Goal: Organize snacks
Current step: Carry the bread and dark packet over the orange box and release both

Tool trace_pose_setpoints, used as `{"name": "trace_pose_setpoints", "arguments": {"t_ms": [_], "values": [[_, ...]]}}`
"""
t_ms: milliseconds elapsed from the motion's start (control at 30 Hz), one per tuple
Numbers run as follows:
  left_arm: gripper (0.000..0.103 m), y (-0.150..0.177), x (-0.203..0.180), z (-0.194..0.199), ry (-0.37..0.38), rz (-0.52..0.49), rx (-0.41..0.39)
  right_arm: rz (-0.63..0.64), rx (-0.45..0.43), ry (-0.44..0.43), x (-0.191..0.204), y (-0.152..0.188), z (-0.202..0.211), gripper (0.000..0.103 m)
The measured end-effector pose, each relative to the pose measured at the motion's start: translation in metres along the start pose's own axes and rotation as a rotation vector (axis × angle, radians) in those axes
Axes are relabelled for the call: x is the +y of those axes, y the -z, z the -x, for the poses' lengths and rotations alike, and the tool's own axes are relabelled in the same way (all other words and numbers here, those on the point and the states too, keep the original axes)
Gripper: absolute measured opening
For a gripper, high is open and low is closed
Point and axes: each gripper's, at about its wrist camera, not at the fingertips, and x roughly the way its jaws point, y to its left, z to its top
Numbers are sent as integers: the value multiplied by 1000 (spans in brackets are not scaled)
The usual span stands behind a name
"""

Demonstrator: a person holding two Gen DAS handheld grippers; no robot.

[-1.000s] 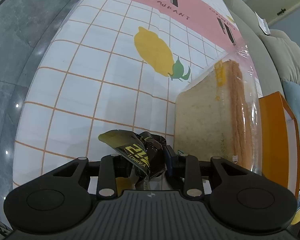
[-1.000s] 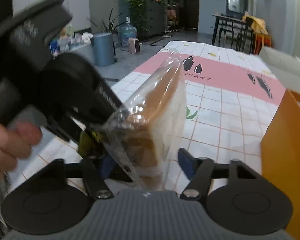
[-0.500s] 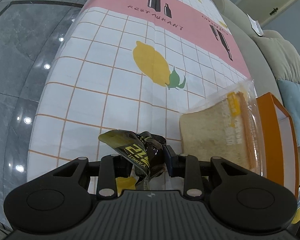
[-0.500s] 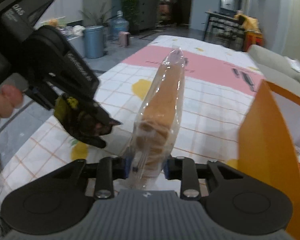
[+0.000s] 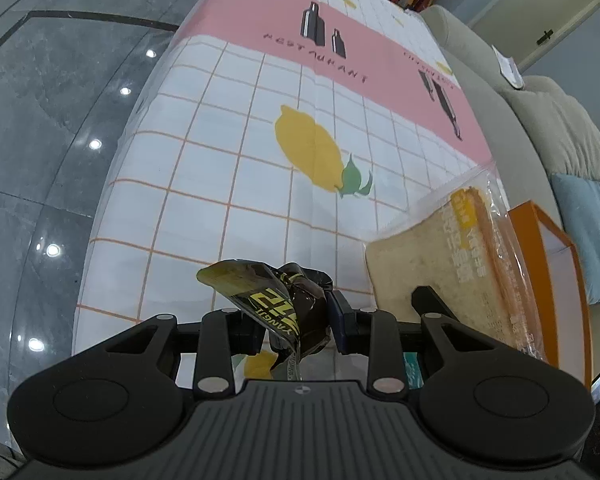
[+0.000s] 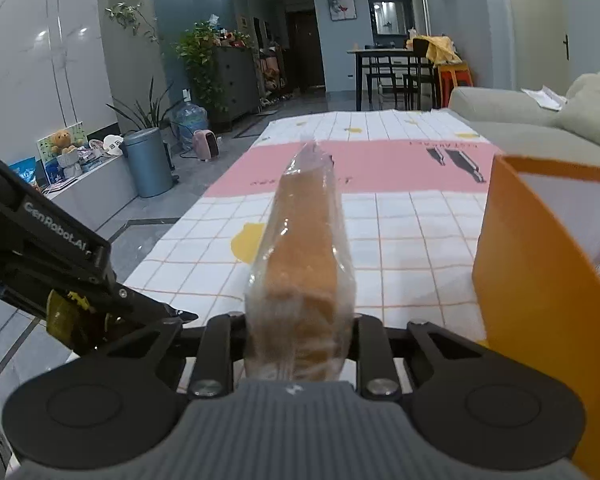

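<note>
My left gripper [image 5: 296, 320] is shut on a black and yellow snack packet [image 5: 278, 300], held above the near end of the table. My right gripper [image 6: 300, 332] is shut on a bagged sandwich of bread slices [image 6: 304, 264], held upright above the table. The sandwich also shows in the left wrist view [image 5: 448, 272], to the right of my left gripper. The left gripper with its packet [image 6: 70, 320] shows at the lower left of the right wrist view. An orange box [image 6: 540, 280] with an open top stands just right of the sandwich; it also shows in the left wrist view [image 5: 556, 264].
The table has a checked cloth [image 5: 260, 160] with lemons and a pink band. A grey sofa [image 5: 540, 120] with a blue cushion runs along the table's right side. The grey tiled floor [image 5: 40, 120] lies to the left. A bin [image 6: 146, 162] and plants stand far left.
The right gripper closed on the bagged sandwich, which now stands upright and centred. Both grippers have drawn back and up from the table; the left gripper has moved away from the sandwich.
</note>
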Motion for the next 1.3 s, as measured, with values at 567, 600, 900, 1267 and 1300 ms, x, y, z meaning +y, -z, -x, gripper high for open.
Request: {"name": "trace_pose_setpoints", "arguments": {"t_ms": [567, 600, 900, 1267, 1300], "values": [[36, 1, -92, 72, 83, -142, -168, -44, -192, -46, -37, -72, 106, 21], [36, 2, -102, 74, 88, -156, -171, -52, -205, -47, -45, -79, 115, 21], [36, 24, -178, 54, 128, -238, -107, -100, -189, 99, -127, -92, 192, 21], [36, 50, -220, 35, 162, -296, -47, -482, -89, 6, -199, -50, 180, 22], [36, 50, -220, 34, 160, -297, -45, -515, -78, -8, -202, -48, 174, 22]]}}
